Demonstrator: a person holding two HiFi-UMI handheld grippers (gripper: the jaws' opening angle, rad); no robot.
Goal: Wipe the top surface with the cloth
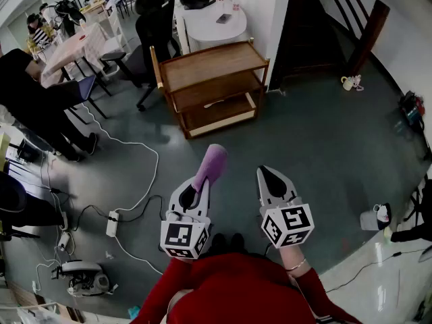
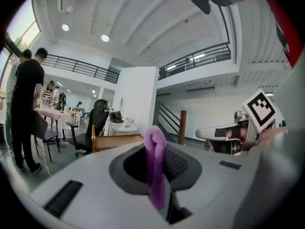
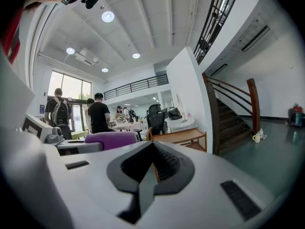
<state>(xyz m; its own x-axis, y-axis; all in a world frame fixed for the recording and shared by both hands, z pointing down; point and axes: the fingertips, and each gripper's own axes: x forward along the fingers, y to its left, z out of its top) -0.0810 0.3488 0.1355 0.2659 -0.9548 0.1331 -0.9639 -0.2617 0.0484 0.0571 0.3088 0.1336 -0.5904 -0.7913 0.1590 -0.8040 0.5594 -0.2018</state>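
**Cloth gripped, cart not yet reached**

The left gripper (image 2: 157,178) was clamped on a folded purple cloth (image 2: 155,159), which stood up between its jaws and poked out past their tips. Just beside it, the right gripper (image 3: 148,175) had its jaws together with nothing between them. Both hung over bare floor, well apart from the three-shelf wooden cart (image 1: 212,63) ahead by the white wall.

Judging from this, the task was at the approach and no wiping had begun. The next move called for closing on the cart and laying the free end of the cloth flat on the top shelf. It would need to press so that fabric, not jaw tips, met the wood.

How much cloth sat inside the jaws could not be seen. Both gripper views caught the cart's top only edge-on. From the head view, any dust or marks on it could not be made out. A pale thing on a lower shelf was too small to name.
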